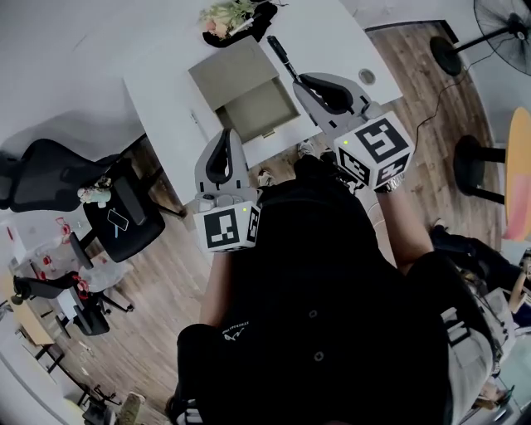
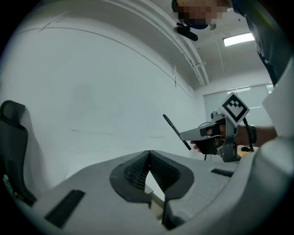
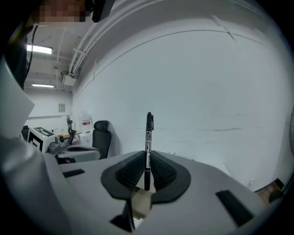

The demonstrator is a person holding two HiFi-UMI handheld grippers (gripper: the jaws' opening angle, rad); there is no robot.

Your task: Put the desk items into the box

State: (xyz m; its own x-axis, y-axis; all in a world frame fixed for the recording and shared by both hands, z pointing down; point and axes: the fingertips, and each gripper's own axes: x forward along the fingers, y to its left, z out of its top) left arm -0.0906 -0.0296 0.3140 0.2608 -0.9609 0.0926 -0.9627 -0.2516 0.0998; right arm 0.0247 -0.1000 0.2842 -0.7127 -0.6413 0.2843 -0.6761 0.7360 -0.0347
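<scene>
Pen (image 3: 148, 142), black and slim with a clip cap at its top end, stands upright between the pads of the right claw (image 3: 147, 155), which is pinched on its lower end; most of its length sticks out past the tips. In the head view the same pen (image 1: 280, 56) reaches out from the right claw (image 1: 304, 83) over the white bench (image 1: 332, 33), its far end pointing toward a bunch of flowers (image 1: 228, 15) at the bench's back edge. The pen is in the air, not in the box.

The box (image 1: 231, 76) sits open on the bench, with its grey-green flap laid back and its inside facing up. It lies just to the left of the pen's line. A small round grommet (image 1: 366, 76) shows in the bench top to the right of the claw.

The left claw (image 1: 225, 133) hangs lower and nearer the person's body, off the bench and over the wooden floor (image 1: 166, 307). In its own view the left claw (image 2: 148, 153) is pressed together at the tips with nothing between the pads, only a narrow sliver of light below them. That view faces a plain white wall and catches the right claw (image 2: 183, 136) with the pen (image 2: 177, 131) slanting up from it.

A black office chair (image 1: 50, 174) stands left of the bench, and a floor fan (image 1: 498, 25) at the upper right.
</scene>
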